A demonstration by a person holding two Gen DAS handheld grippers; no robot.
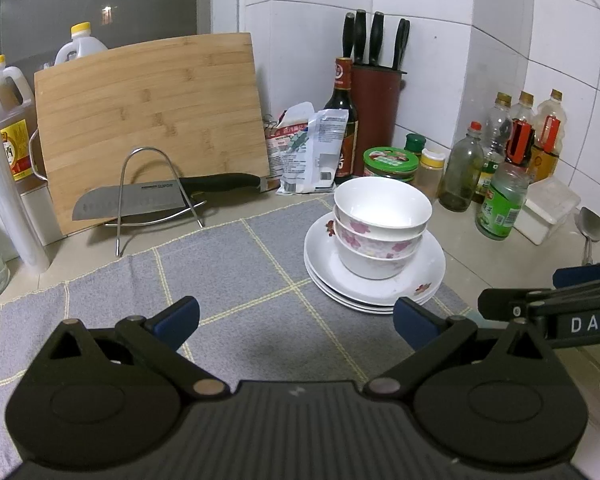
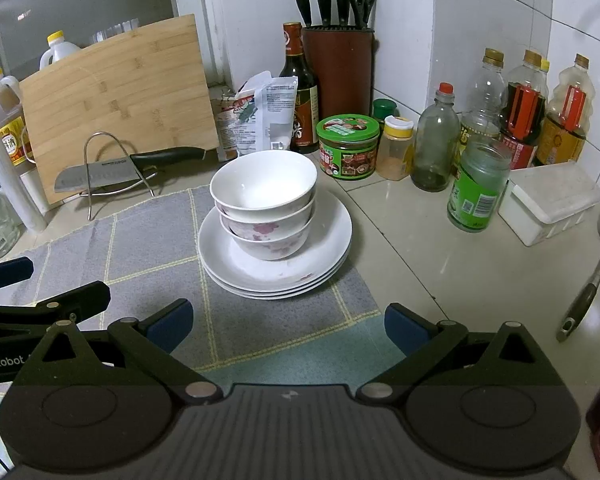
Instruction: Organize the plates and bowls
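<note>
On grey mat, by tiled corner: bowls nested on plates, dead ahead of right gripper, nearer than left gripper; both gape empty.

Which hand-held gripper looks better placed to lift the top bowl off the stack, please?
Probably the right hand-held gripper: open and empty, with the top bowl almost straight ahead. For the left hand-held gripper, also open, the bowl sits off to its right.
</note>
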